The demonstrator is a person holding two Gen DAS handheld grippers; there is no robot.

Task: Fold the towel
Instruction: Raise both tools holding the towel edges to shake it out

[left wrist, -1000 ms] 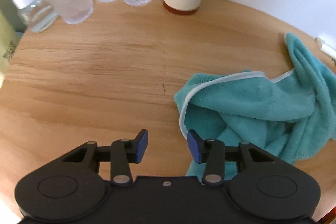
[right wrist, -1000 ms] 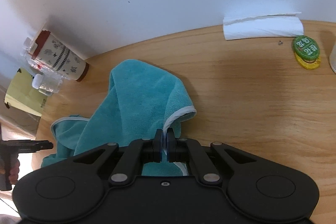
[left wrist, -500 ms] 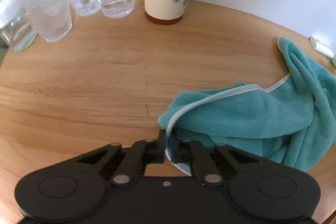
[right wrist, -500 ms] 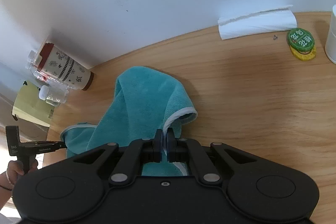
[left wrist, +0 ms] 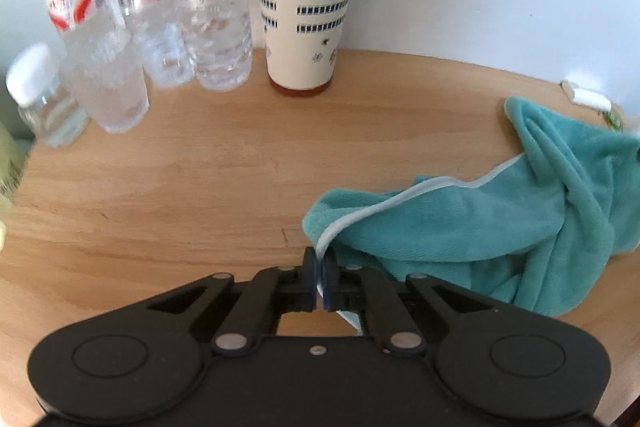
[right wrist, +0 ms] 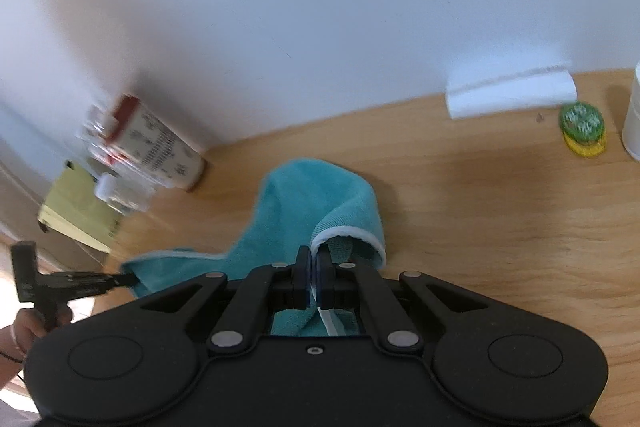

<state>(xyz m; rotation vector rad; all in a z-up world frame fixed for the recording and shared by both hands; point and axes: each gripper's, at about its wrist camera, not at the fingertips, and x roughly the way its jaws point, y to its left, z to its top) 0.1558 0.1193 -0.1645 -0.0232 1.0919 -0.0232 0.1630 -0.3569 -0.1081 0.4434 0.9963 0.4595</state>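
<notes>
We see the teal towel (left wrist: pixel 460 223) lying crumpled on the round wooden table (left wrist: pixel 200 187), at about 3 o'clock in the left wrist view, its white-piped edge running from the bunched far corner down to the left gripper (left wrist: pixel 320 279). The left gripper's jaws are closed flat together, and the white hem of the towel is pinched between its blue pads. In the right wrist view the towel (right wrist: pixel 304 195) sits at the centre, humped into a fold that opens toward 5 o'clock. The right gripper (right wrist: pixel 313 283) is likewise fully closed, with the white edge of another corner clamped between its pads and a strip of hem hanging below them. At 9 o'clock in that view we find the left gripper (right wrist: pixel 120 279) seen from the side, meeting the towel's far corner, with the person's hand (right wrist: pixel 24 327) on its handle.

Beyond the towel, at 12 o'clock in the left view, stands a cream cup (left wrist: pixel 306 7) with a dark red lid, and at 11 o'clock a cluster of clear water bottles (left wrist: pixel 160 19); a small white-capped jar (left wrist: pixel 44 103) stands at 9 o'clock. In the right view, a folded white napkin (right wrist: pixel 512 93) lies against the wall at 2 o'clock, with a green and yellow lid (right wrist: pixel 582 125) just beside it.
</notes>
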